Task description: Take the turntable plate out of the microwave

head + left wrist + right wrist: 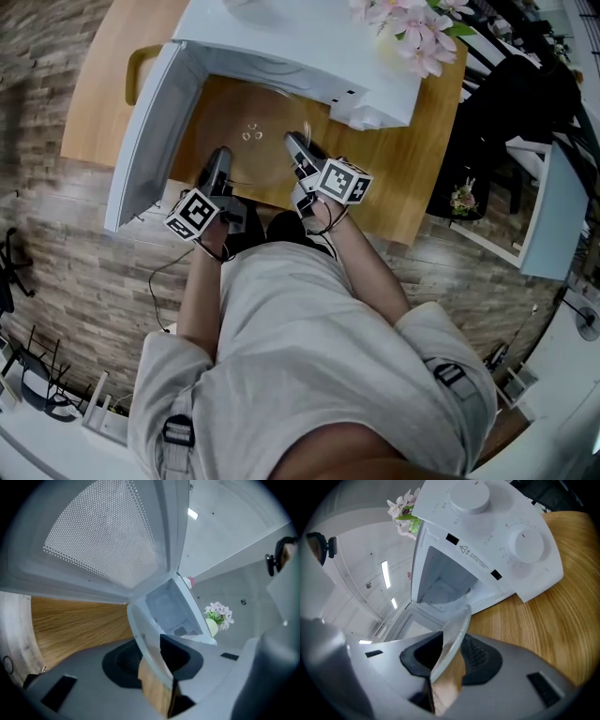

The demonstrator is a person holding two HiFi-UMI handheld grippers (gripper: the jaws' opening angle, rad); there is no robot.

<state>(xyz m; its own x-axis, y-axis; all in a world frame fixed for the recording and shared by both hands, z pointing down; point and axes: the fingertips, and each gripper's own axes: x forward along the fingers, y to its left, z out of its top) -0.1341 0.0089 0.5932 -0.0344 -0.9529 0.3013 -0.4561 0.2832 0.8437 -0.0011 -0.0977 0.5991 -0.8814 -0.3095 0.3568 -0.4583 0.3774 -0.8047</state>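
So we're in the carry-out part of this one. Far left, the microwave's door [141, 141] hangs wide open and leaves the way out free. Next over, our left gripper [220, 157] is clamped on the near-left rim of the turntable plate [248, 136]. The left gripper view shows the glass edge pinched right between the two dark pads.

The plate itself is clear glass. It's held roughly level in front of the open cavity, over the wooden table [103, 84], with its far rim close to the mouth of the microwave [309, 47]. On the other side, our right gripper [296, 143] has the near-right rim. Its own view shows the same thing, with the jaws closed on the glass and the rim sandwiched between the pads. Past that are the control dials, and some pink flowers [412, 33] sit up on top.

We'd say the lift is done and the plate is about clear of the opening. Next up, both grippers have to come back toward us together and at the same height, since the glass is slick. Then we need a bare patch of table to set it down on.
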